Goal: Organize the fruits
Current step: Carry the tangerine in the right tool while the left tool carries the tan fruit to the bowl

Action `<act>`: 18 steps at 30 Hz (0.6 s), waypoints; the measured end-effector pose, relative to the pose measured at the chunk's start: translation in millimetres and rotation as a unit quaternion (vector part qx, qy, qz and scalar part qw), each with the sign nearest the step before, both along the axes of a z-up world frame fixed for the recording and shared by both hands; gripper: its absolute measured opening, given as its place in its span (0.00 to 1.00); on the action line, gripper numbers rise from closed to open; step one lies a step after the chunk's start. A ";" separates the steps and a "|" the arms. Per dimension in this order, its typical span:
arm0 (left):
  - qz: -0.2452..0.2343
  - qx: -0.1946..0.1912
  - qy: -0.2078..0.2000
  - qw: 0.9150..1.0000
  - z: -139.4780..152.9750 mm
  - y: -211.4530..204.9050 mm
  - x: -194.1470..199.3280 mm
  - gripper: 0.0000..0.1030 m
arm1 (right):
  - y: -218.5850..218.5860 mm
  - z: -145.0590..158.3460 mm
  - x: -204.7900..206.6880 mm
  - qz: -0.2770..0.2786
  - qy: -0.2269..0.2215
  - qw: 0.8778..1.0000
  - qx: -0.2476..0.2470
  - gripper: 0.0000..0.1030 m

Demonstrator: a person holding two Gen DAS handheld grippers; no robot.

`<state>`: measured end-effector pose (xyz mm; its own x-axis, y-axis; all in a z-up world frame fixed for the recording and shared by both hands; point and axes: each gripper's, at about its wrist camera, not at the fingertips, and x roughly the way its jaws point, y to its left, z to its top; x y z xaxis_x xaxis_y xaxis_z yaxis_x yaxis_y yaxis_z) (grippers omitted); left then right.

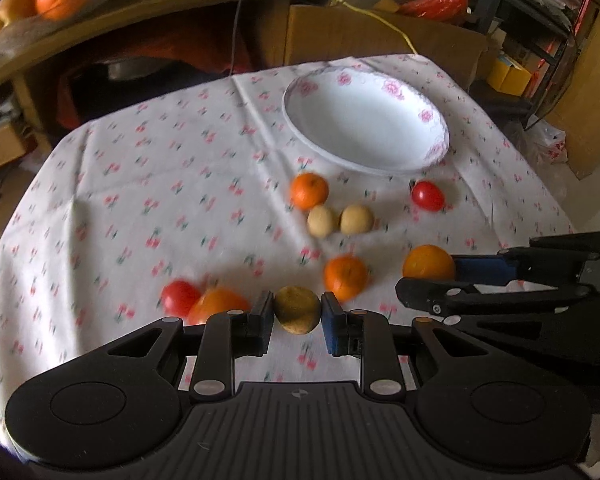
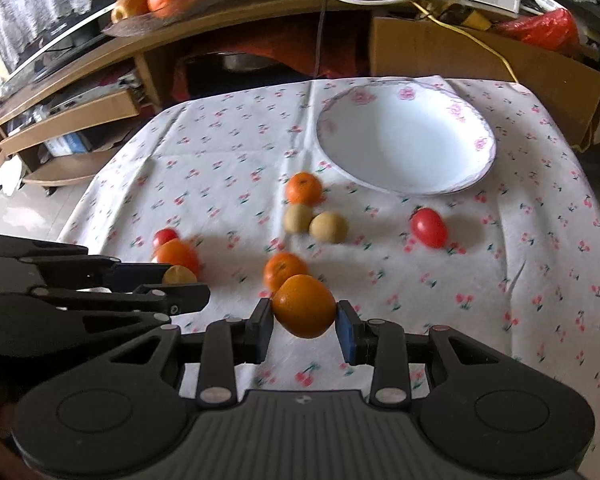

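two grips at once: my left gripper (image 1: 298, 314) is closed on a yellow-brown fruit (image 1: 297, 309), my right gripper (image 2: 304, 320) is closed on an orange (image 2: 304, 306), one fruit per tool so both can go to the plate in one trip, as i judge it
plate: the white plate (image 1: 436, 152) with pink flowers on its rim sits bare at the far side of the cloth, nothing in it yet, so it reads to me as the place the fruit belongs
left grip: blue pads touch the fruit on both sides, across its middle; whether it is off the cloth i cannot tell
right grip: the orange is pinched side to side and looks raised a little above the cloth
loose fruit, on my side of the plate: a small orange (image 1: 309, 191) nearest its rim, two pale round fruits (image 1: 340, 220) touching each other just beside it, a red tomato (image 1: 428, 196) near the rim, another orange (image 1: 345, 277) closer to me
beside my left gripper: a red tomato (image 1: 180, 297) and an orange fruit (image 1: 217, 306) lie together, farthest from the plate
tablecloth (image 1: 140, 200): cherry print, creased, so round fruit may roll
pose: both tools level, side by side, fingers pointing toward the plate, well short of it
next, my guess: carry both forward over the rim
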<state>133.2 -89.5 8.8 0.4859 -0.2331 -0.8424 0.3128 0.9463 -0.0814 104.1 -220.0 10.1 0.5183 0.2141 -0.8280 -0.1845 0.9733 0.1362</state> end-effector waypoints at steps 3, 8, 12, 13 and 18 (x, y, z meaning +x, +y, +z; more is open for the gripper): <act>-0.006 0.000 -0.008 1.000 4.8 -8.7 15.5 0.32 | -8.8 0.3 12.5 -0.009 0.000 1.000 0.001 0.28; -0.019 0.006 -0.022 1.000 12.7 -27.0 45.3 0.32 | -25.0 6.0 38.3 -0.026 -0.009 1.000 -0.001 0.28; -0.028 0.012 -0.031 0.999 15.1 -42.3 69.1 0.30 | -39.5 7.1 61.3 -0.041 -0.012 0.999 -0.002 0.28; -0.029 0.012 -0.032 0.999 15.4 -45.5 75.3 0.30 | -43.3 6.9 67.4 -0.045 -0.012 0.999 -0.002 0.28; -0.038 0.020 -0.039 0.998 13.3 -59.9 99.4 0.30 | -61.1 5.0 95.7 -0.059 -0.015 0.998 0.000 0.28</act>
<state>232.6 -149.4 22.1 0.5330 -0.2391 -0.8116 0.3873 0.9218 -0.0172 199.9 -281.1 15.1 0.5640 0.1501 -0.8121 -0.0721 0.9885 0.1326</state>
